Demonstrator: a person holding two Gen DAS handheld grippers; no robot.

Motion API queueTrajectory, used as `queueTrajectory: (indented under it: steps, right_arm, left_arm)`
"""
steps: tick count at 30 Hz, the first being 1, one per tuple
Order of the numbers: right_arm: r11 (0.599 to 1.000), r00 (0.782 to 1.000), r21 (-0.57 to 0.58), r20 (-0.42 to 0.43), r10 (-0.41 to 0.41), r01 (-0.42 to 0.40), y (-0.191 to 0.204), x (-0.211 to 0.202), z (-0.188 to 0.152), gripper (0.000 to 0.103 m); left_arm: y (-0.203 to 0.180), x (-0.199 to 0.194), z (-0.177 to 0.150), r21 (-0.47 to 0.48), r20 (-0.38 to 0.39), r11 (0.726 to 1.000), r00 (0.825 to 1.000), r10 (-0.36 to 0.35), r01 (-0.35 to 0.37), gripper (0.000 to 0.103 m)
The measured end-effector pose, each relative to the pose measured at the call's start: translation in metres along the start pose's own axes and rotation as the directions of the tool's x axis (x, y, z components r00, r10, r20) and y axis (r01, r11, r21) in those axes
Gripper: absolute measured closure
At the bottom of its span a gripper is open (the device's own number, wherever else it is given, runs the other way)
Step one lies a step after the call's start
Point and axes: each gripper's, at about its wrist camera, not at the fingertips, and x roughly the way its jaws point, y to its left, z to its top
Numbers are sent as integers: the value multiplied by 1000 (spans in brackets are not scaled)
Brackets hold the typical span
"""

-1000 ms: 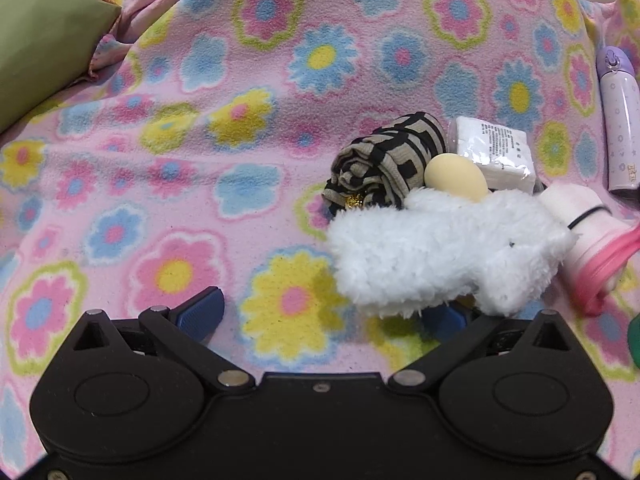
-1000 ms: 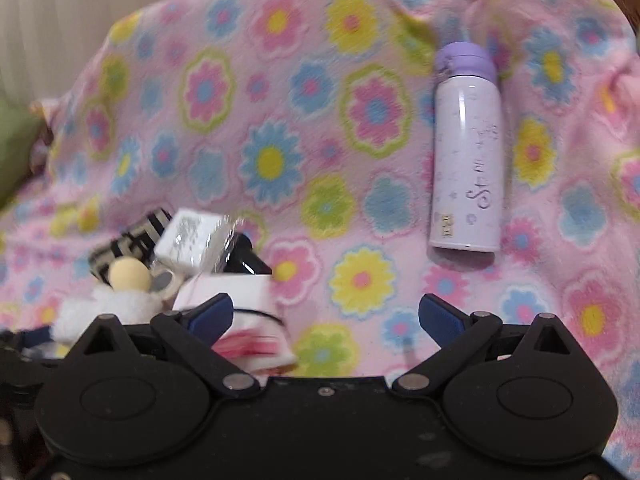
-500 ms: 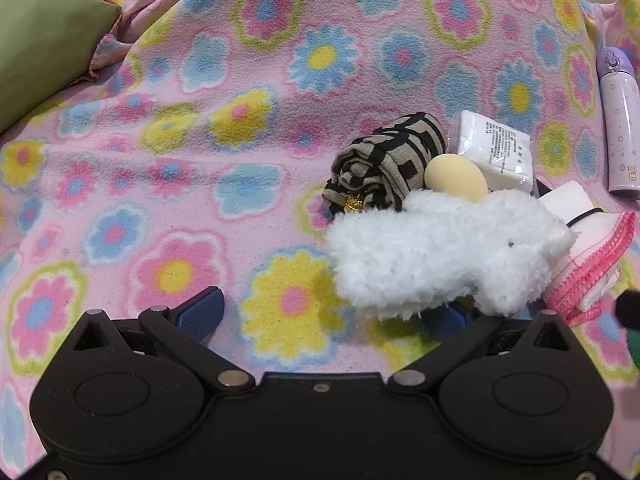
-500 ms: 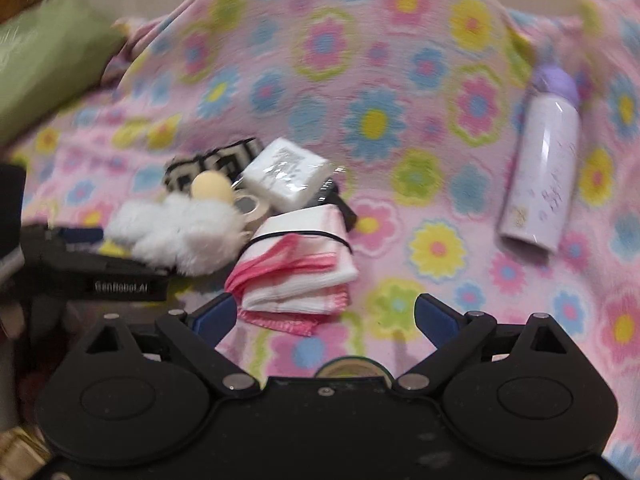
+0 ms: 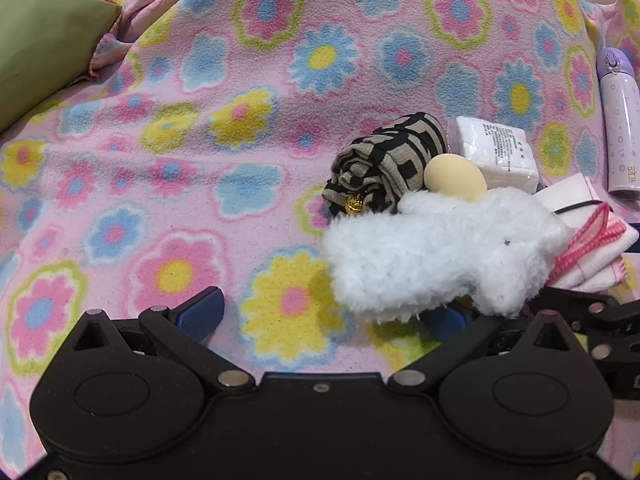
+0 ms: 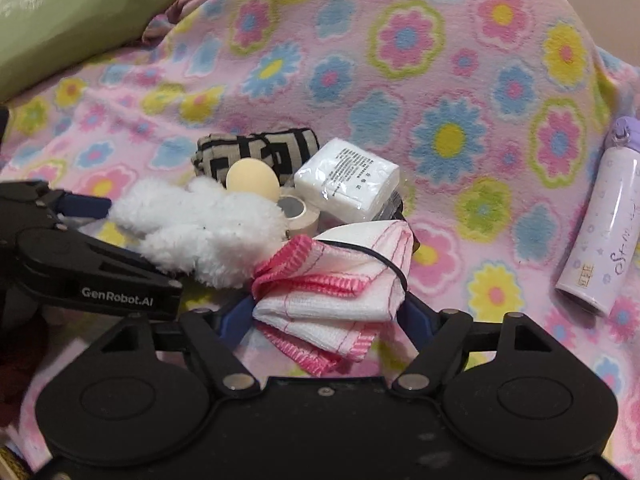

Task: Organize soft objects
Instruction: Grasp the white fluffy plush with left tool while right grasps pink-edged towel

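Observation:
A fluffy white plush (image 5: 432,256) lies on the flowered blanket (image 5: 200,120), draped over the right finger of my left gripper (image 5: 322,314). That gripper is open and nothing is pressed between its fingers. Behind the plush sit a beige egg-shaped sponge (image 5: 454,178), a rolled black-and-beige scarf (image 5: 384,164) and a wrapped tissue pack (image 5: 496,152). My right gripper (image 6: 326,314) is closing on a folded white cloth with pink edging (image 6: 332,280). The cloth fills the gap and both pads touch its sides. A black band runs round the cloth.
A lilac bottle (image 6: 600,220) lies on the blanket at the right. A roll of tape (image 6: 298,210) sits between the plush and the tissue pack. A green cushion (image 5: 40,40) rests at the far left. The two grippers are close together beside the plush.
My right gripper swung left from the bottle side to the folded cloth, rolled, and narrowed its jaws around it. The left gripper and the plush stayed put.

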Motion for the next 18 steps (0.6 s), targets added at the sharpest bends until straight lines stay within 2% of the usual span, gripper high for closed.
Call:
queueTrajectory:
  steps: [2,8,11,13,16,18]
  right_arm:
    - [998,1000,57,-3,0,0,-10,-4,-1,29]
    - [982,996,166,-5,-89,88,-48,-28,-13,31]
    - [969,993,216,-34,-112,117,-65,-31,-21,32]
    - [964,992,237,-60,-110,121,-69,-29,-25,32]
    - [965,992,234,-54,-112,122,-67,-34,-33,31]
    - [963,992,236,-36,-121,127,-67,-39,-39,25]
  left_arm:
    - [0,0,0,0,0,1000,1000,-1,1,2]
    - [0,0,0,-1,0,1000,1000,-1,1,2]
    - [0,-1,0,2,1,1000,1000,-4,4,3]
    - [1,-5,-1,6,10,1000,1000,-28,28,3]
    - [1,-15,-5,40,7,993,994,-109,108,4]
    - [-2,-23,-10,76,0,986,989,-150,149,4]
